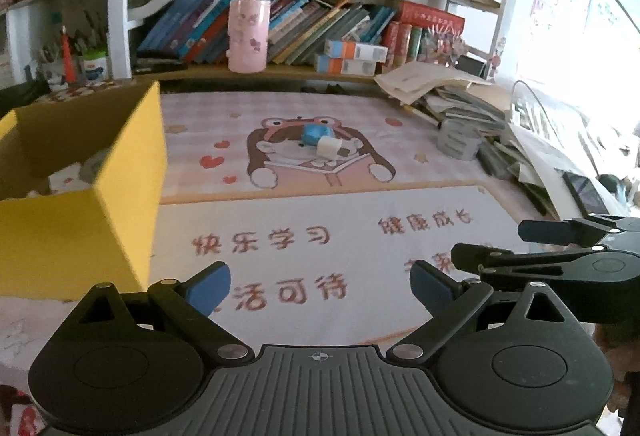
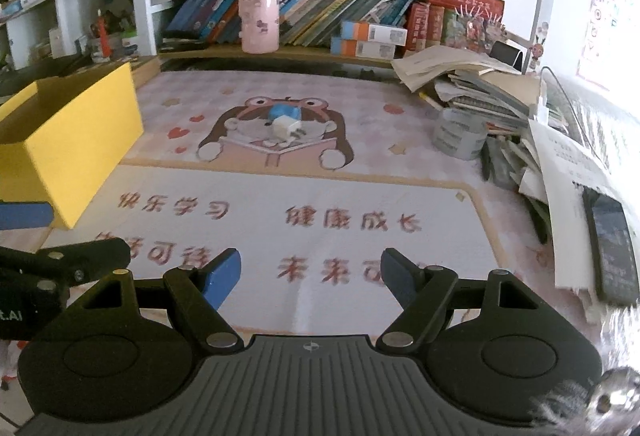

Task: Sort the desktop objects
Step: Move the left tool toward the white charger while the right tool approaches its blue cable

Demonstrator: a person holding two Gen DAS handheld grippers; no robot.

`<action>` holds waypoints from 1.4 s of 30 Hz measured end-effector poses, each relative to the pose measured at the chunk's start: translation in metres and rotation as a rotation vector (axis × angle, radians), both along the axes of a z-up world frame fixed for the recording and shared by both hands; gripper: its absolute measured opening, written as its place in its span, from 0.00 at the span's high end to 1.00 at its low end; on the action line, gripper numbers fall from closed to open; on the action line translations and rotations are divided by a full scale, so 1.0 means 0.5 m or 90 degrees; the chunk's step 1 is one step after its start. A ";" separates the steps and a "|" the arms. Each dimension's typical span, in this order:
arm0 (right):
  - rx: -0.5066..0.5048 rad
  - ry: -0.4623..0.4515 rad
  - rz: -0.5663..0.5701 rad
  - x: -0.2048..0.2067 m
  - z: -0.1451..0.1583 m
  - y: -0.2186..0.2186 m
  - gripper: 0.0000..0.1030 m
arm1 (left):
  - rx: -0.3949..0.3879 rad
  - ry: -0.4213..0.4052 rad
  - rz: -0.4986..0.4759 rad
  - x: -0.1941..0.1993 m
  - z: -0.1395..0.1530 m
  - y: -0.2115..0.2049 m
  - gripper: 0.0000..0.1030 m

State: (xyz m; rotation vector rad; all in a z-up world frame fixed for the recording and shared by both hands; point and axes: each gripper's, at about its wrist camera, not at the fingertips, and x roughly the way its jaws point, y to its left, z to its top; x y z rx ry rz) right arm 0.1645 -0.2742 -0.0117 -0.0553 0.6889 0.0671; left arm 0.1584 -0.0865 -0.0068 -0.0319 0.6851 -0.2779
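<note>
Both tongs, left and right, spread apart, empty. White plug touching blue object mid-mat, right of yellow box, on counter.

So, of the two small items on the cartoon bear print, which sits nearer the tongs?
The white charger plug, lying in front of and against the blue object, which sits farther back toward the shelf.

hand-held gripper | black ribbed body; 2 blue pads; silver pivot screws
</note>
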 end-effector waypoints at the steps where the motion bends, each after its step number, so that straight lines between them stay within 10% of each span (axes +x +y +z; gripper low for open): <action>1: 0.001 -0.001 0.001 0.011 0.000 -0.010 0.27 | 0.001 0.000 0.000 0.009 -0.001 -0.009 0.05; 42: 0.058 -0.007 0.063 0.330 0.005 -0.178 0.25 | 0.030 0.018 0.068 0.327 -0.063 -0.195 0.13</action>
